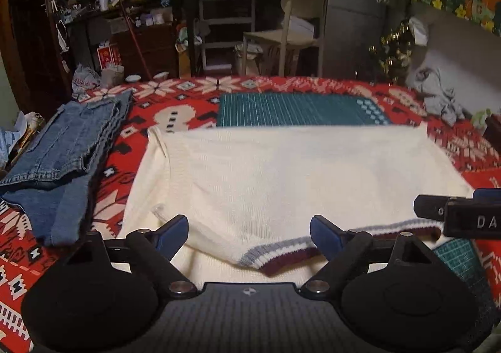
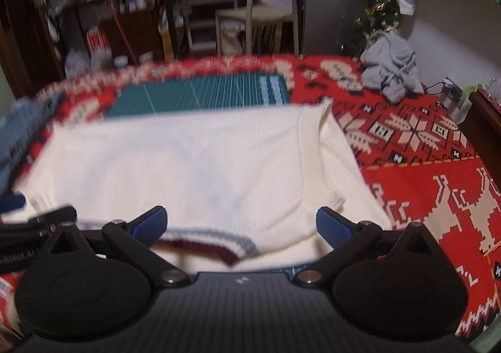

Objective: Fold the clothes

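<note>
Left tool (image 1: pixel 249 235) wide apart, cream sweater (image 1: pixel 281 171), jeans (image 1: pixel 62 158)

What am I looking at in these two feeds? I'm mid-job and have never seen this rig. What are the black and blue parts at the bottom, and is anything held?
Each picture comes from a fisheye camera on a hand-held two-finger gripper, looking forward along its fingers. The black arms with blue pads at the bottom are the gripper itself: the left gripper in one feed, the right gripper in the other.

Both look over a red patterned blanket with a green cutting mat on it. A cream sweater, with a grey and maroon striped hem, lies in front. Folded jeans lie to its left, a crumpled grey garment far right.

Both grippers are open, above the hem; nothing is held.
</note>
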`<state>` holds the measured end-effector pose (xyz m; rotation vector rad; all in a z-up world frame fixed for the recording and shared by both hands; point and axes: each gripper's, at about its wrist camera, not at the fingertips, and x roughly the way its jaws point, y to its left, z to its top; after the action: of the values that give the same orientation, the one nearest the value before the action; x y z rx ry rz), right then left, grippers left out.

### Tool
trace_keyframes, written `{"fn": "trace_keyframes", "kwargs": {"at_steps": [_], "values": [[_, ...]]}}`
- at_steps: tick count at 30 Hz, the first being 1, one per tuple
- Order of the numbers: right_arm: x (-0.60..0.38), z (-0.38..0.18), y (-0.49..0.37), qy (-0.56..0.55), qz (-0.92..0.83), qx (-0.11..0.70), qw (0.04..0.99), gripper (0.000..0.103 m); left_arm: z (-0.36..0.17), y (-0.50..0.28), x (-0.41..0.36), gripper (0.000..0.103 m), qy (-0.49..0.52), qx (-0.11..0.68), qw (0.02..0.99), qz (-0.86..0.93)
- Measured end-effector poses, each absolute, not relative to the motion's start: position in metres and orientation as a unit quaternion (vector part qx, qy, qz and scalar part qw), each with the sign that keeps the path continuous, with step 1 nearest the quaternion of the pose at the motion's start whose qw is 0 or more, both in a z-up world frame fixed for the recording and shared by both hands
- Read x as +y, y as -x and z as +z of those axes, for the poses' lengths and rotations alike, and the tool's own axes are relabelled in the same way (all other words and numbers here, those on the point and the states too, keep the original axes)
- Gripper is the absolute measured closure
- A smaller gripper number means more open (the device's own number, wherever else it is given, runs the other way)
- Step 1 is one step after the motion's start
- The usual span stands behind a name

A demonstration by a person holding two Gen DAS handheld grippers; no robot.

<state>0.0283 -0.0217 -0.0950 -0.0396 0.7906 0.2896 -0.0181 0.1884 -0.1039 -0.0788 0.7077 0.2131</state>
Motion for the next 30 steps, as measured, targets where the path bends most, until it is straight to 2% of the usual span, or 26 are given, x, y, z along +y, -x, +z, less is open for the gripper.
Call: {"fn": "trace_keyframes", "kwargs": {"at_steps": [7, 11, 14, 16, 19, 22, 24, 27, 29, 30], "values": [[-0.021, -0.088, -0.029, 0.014, 0.139, 0.366, 0.92, 0.001, -0.095, 0.017, 0.194, 0.024, 0.061, 0.32, 0.939, 0.106], [-0.013, -0.09, -0.029, 0.048, 0.141, 0.357, 0.922, 0.003, -0.1, 0.011, 0.194, 0.035, 0.063, 0.333, 0.935, 0.102], [-0.011, -0.092, -0.03, 0.051, 0.15, 0.359, 0.92, 0.015, -0.1, 0.011, 0.189, 0.038, 0.051, 0.33, 0.938, 0.088], [-0.011, -0.092, -0.03, 0.045, 0.157, 0.359, 0.919, 0.019, -0.099, 0.011, 0.184, 0.039, 0.039, 0.325, 0.942, 0.079], [-0.011, -0.088, -0.027, 0.039, 0.168, 0.351, 0.92, 0.03, -0.1, 0.009, 0.179, 0.05, 0.028, 0.325, 0.943, 0.063], [-0.009, -0.085, -0.025, 0.044, 0.174, 0.343, 0.922, 0.047, -0.102, 0.007, 0.175, 0.061, 0.028, 0.33, 0.942, 0.049], [-0.007, -0.084, -0.024, 0.05, 0.177, 0.341, 0.922, 0.067, -0.103, 0.006, 0.173, 0.067, 0.026, 0.332, 0.942, 0.043], [-0.005, -0.085, -0.024, 0.051, 0.183, 0.345, 0.919, 0.082, -0.104, 0.006, 0.17, 0.077, 0.018, 0.329, 0.943, 0.037], [-0.004, -0.086, -0.024, 0.05, 0.188, 0.349, 0.917, 0.089, -0.105, 0.006, 0.168, 0.082, 0.015, 0.329, 0.944, 0.036], [-0.004, -0.086, -0.024, 0.05, 0.19, 0.35, 0.916, 0.09, -0.106, 0.007, 0.168, 0.083, 0.013, 0.329, 0.944, 0.036]]}}
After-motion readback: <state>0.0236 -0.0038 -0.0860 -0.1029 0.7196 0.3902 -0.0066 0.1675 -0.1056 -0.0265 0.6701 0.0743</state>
